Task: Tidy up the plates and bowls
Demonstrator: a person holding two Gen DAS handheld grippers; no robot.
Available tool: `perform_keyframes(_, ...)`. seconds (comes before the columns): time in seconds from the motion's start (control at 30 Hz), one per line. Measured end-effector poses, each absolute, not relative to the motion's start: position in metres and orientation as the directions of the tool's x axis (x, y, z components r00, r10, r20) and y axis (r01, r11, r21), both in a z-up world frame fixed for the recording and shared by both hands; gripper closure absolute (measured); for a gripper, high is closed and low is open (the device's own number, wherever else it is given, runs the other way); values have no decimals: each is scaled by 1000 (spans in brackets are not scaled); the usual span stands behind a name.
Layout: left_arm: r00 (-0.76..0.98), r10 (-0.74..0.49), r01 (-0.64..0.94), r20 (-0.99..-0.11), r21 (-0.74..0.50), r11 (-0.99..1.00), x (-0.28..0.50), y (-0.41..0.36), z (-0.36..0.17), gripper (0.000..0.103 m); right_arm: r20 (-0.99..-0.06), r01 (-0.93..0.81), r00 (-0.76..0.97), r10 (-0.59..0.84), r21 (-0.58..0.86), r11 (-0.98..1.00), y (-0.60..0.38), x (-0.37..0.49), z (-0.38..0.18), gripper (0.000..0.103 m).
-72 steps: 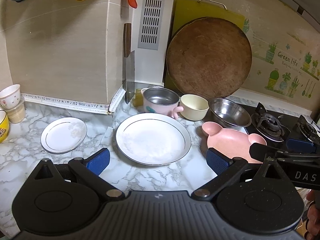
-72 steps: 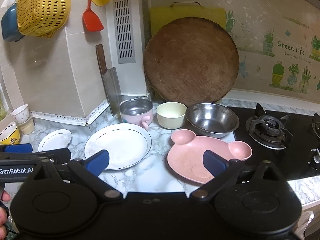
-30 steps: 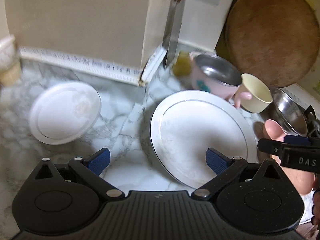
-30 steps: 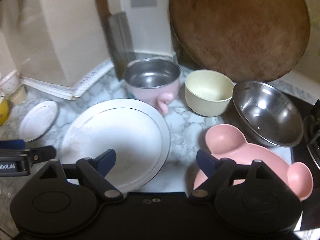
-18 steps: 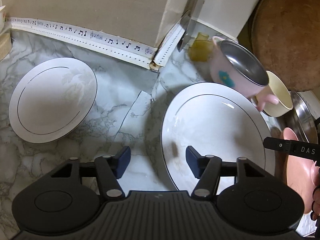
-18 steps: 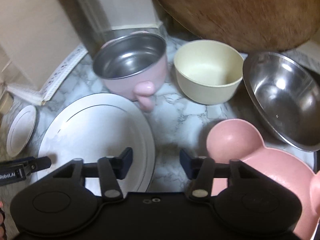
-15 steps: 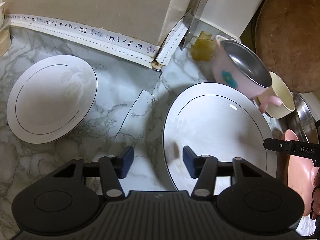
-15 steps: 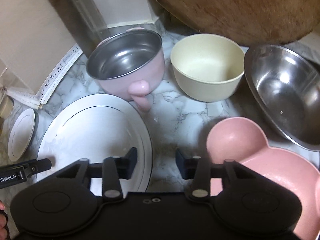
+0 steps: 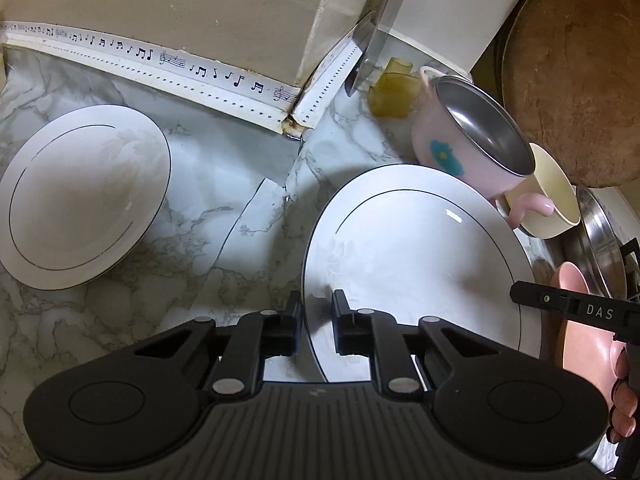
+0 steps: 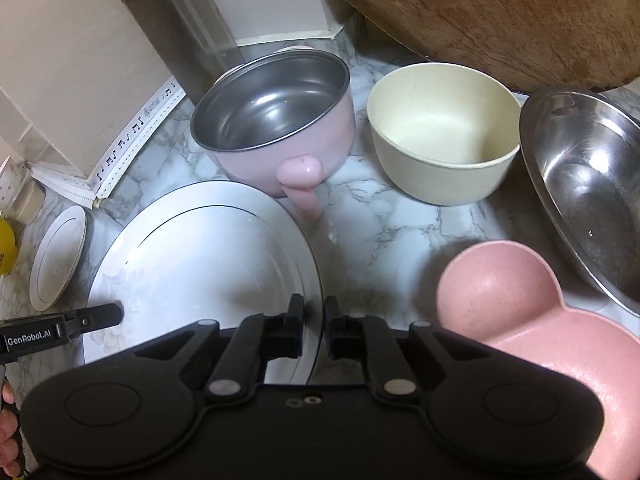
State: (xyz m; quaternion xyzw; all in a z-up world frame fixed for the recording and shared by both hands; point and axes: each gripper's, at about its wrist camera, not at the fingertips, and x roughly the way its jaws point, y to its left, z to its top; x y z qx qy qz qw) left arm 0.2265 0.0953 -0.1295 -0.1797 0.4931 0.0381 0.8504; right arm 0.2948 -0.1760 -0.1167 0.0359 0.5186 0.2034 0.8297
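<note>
Large white plate (image 9: 412,264) flat on marble counter (image 9: 208,184), centre of both views, gold ring line inside rim. Glazed ceramic by the look: stiff, probably fairly heavy for its thickness, slick, chips or breaks if dropped or knocked against neighbours. Best taken at the thin raised rim, two opposite sides, kept level; flat centre offers nothing to pinch. Left gripper (image 9: 316,322) low over plate's left near edge, jaws closing, nearly together, rim passing between the pads; right gripper (image 10: 313,328) same on plate's right near edge, jaws closing, rim line running up through the narrow gap. Pads look pressed on rim at both sides, though contact point partly hidden by the fingers. Each gripper's tip visible in the other's view at opposite plate edges, so a two-sided hold. Small white plate (image 9: 80,196) well apart to the left, near the wall trim. Pink steel-lined bowl (image 10: 280,128) just behind large plate, its handle overhanging or touching plate's far rim, cannot tell which; lift risks catching it. Cream bowl (image 10: 444,132) beside pink bowl, steel bowl (image 10: 588,184) further right, pink bear-shaped plate (image 10: 540,328) just right of right gripper, apart from the white plate. Round wooden board (image 10: 500,8) leaning at back wall. Slippery glaze plus narrow pad contact: likely to tilt if grips uneven.
</note>
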Motion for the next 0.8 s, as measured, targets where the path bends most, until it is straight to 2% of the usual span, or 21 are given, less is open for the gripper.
perform_keyframes(0.43,517,-93,-264,-851,-262,928,214,100,-129,90,-845,-296,377,380,279,914,-174,289,-116,93)
perform_keyframes(0.8,535,-47,-359,-843,-277,891,157,132,-126,90,-829,-385,345,440,303,872,-146,263,-108,94)
